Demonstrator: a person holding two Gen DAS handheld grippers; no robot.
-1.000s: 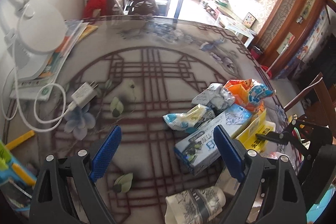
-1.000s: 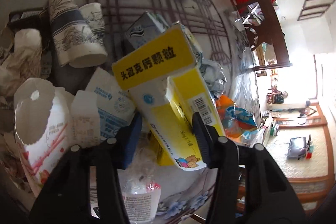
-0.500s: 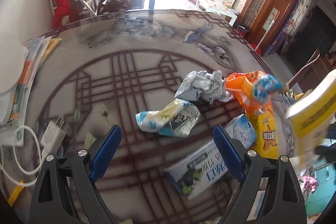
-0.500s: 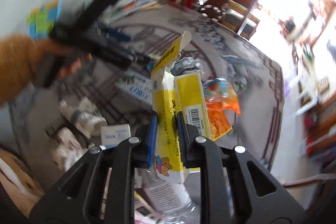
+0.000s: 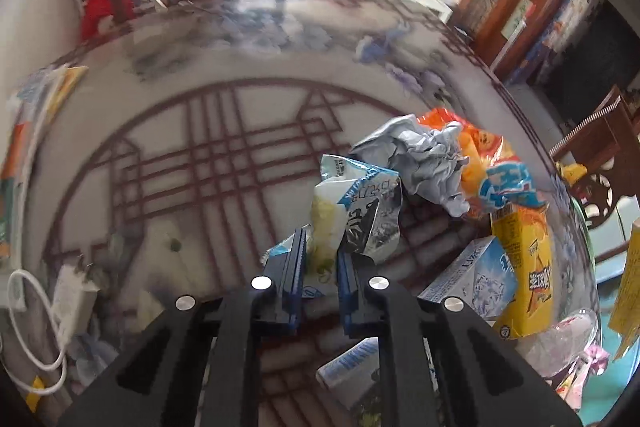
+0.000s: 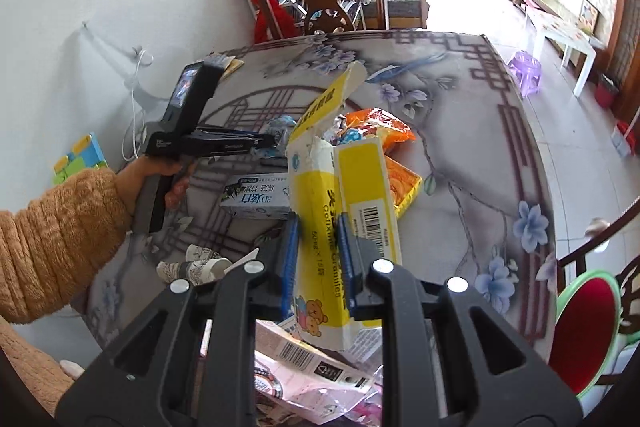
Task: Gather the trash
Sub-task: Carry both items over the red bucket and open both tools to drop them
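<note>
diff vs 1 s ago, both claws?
The left claw went from wide open over the table to shut on the blue-white wrapper. The right claw closed on the yellow box and lifted it off the pile. The toothpaste box, orange snack bag and crumpled paper stayed on the table.

My left gripper [image 5: 319, 263] is clamped on a crumpled snack wrapper [image 5: 356, 211], my left hand [image 6: 160, 179] wrapped round its handle. My right gripper [image 6: 318, 259] pinches a yellow medicine box [image 6: 340, 211], lifted above the table's near edge.
</note>
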